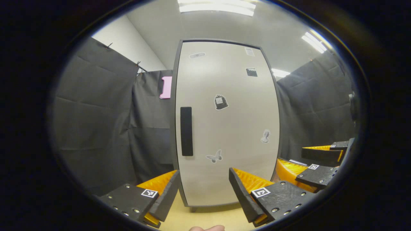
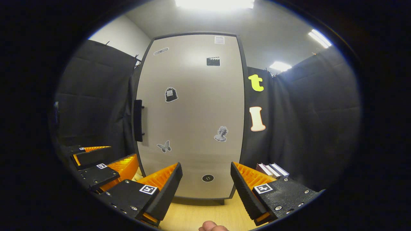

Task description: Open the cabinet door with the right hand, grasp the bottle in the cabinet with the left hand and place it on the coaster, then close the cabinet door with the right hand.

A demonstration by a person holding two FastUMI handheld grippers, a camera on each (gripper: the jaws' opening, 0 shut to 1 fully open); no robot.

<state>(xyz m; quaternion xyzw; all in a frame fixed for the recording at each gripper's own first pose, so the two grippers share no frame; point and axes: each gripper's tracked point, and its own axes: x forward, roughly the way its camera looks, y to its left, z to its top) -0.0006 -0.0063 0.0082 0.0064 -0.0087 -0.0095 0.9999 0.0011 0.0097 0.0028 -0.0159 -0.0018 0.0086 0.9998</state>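
The door (image 1: 228, 122) of the cabinet is closed. It is a big pale door with a dark edge, and it stands right in front of both claws. Little stickers dot it: a butterfly (image 1: 214, 157), a small bust (image 1: 265, 136) and a black bag shape (image 1: 221, 102).

In the left gripper view, the left claw (image 1: 203, 192) has its two fingers wide apart with nothing between them. The fingers are orange inside and black outside. The door is ahead of them, not touching. The black handle (image 1: 186, 131) is a tall bar up and a bit to the left of the claw. The right claw (image 1: 316, 160) shows far off to the right, low down, and its fingers look apart too.

In the right gripper view, the right claw (image 2: 205, 189) is also wide apart and holds nothing. The door (image 2: 192, 112) is ahead of it. The handle (image 2: 138, 120) sits up and to the left of this claw, at the door's left edge, sticking out a little. The left claw (image 2: 102, 160) shows low on the left side. A few books (image 2: 272, 169) stand just behind the right finger. A small dark round dot (image 2: 207, 178) is on the door, just above the gap between the fingers.

Both claws are over a light wood table (image 2: 199, 215). The bottle and the coaster cannot be seen with the door closed. A bit of a finger (image 2: 212, 226) peeks in at the bottom.
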